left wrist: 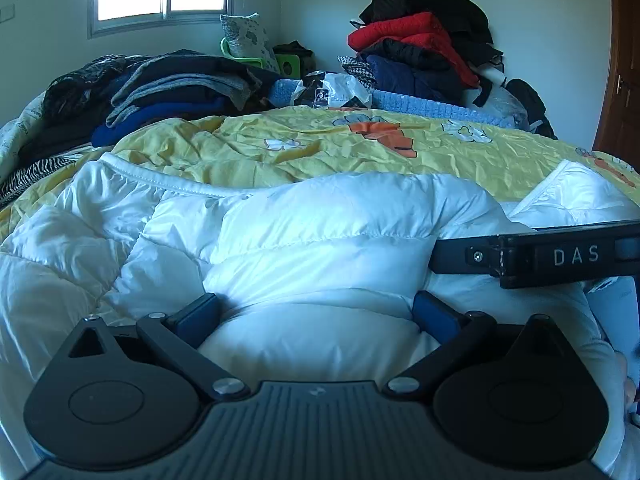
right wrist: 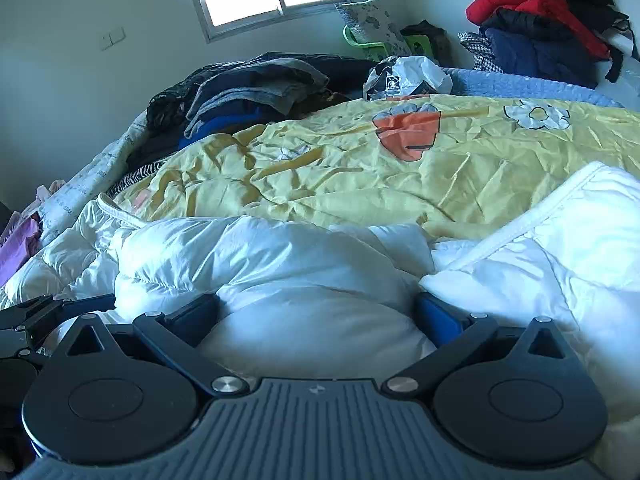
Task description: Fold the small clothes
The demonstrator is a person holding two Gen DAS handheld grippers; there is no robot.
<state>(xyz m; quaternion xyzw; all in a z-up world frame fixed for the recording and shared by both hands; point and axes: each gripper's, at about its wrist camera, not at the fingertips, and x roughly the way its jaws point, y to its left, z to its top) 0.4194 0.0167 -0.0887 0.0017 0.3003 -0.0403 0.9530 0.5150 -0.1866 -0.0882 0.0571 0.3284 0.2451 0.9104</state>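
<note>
Left wrist view: left gripper (left wrist: 316,312) and right gripper (right wrist: 320,316), jaws spread wide, straddle the white puffer jacket (left wrist: 320,232) ungripped; each should pinch a thin edge ahead, not bulk

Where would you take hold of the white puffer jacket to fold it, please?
Probably the banded edge of the jacket at its far left, where it lies flat on the yellow sheet. Come from the near side, low, one finger under the thin band: the puffed middle is too thick and slippery to pinch.
</note>
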